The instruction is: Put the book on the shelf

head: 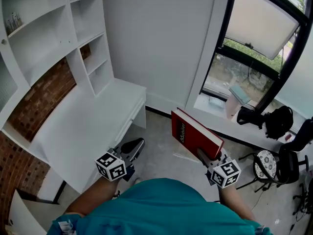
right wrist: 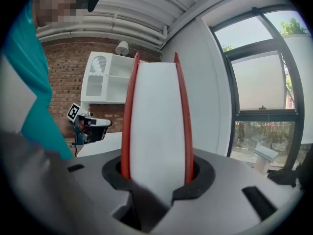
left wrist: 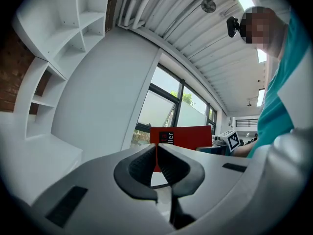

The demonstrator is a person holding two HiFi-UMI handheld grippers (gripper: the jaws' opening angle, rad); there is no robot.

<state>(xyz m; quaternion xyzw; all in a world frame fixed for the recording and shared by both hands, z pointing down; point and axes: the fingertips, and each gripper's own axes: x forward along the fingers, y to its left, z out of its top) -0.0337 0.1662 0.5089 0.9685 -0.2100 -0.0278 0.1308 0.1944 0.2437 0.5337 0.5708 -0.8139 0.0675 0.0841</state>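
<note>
Red book (head: 195, 133), pinched at one end between my right gripper's (head: 204, 156) half-closed jaws, well apart from the shelf (head: 54, 31), could lever loose, since my left gripper (head: 135, 147), closed and empty, lends no support.

I hold a red hardcover book (head: 195, 133), pages white, tilted in mid-air in my right gripper (head: 208, 161); the white open-compartment shelf (head: 54, 28) stands well apart, left.
</note>
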